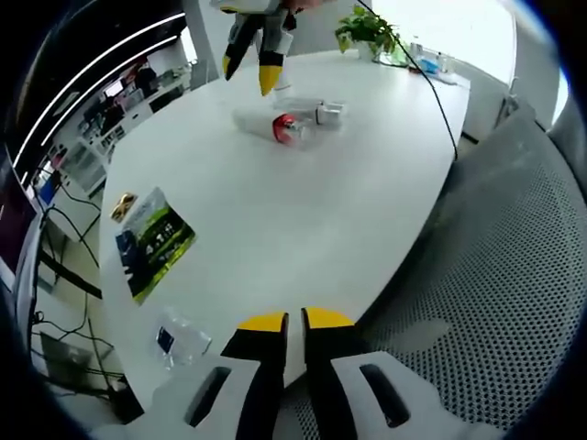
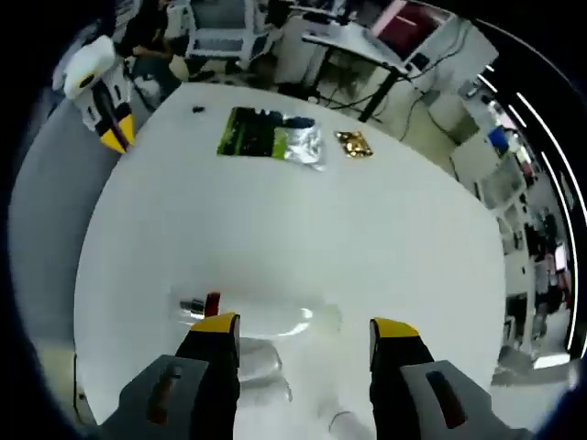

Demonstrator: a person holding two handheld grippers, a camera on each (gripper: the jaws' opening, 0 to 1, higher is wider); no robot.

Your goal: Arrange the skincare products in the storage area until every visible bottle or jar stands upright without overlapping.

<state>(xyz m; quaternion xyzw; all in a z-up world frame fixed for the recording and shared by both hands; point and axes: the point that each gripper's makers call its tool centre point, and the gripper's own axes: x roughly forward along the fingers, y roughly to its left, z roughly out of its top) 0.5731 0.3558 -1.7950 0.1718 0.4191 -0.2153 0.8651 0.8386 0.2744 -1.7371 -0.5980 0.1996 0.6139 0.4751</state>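
Several skincare items lie on their sides in a cluster on the white table (image 1: 303, 211). Among them are a clear bottle with a red cap (image 1: 284, 126) and a small white and silver piece (image 1: 330, 113). My right gripper (image 1: 249, 71) hangs open just above them. In the right gripper view its jaws (image 2: 304, 325) stand wide on either side of the clear bottle (image 2: 275, 317), whose red cap (image 2: 213, 302) points left. Another clear container (image 2: 261, 362) lies nearer. My left gripper (image 1: 295, 321) is shut on nothing at the table's near edge, seen far off as (image 2: 105, 87).
A green and silver packet (image 1: 154, 240) (image 2: 268, 136) and a small gold item (image 1: 123, 205) (image 2: 353, 144) lie on the table. A clear plastic piece (image 1: 180, 337) sits near my left gripper. A potted plant (image 1: 367, 29) stands at the far end, and a mesh chair (image 1: 514, 275) is beside the table.
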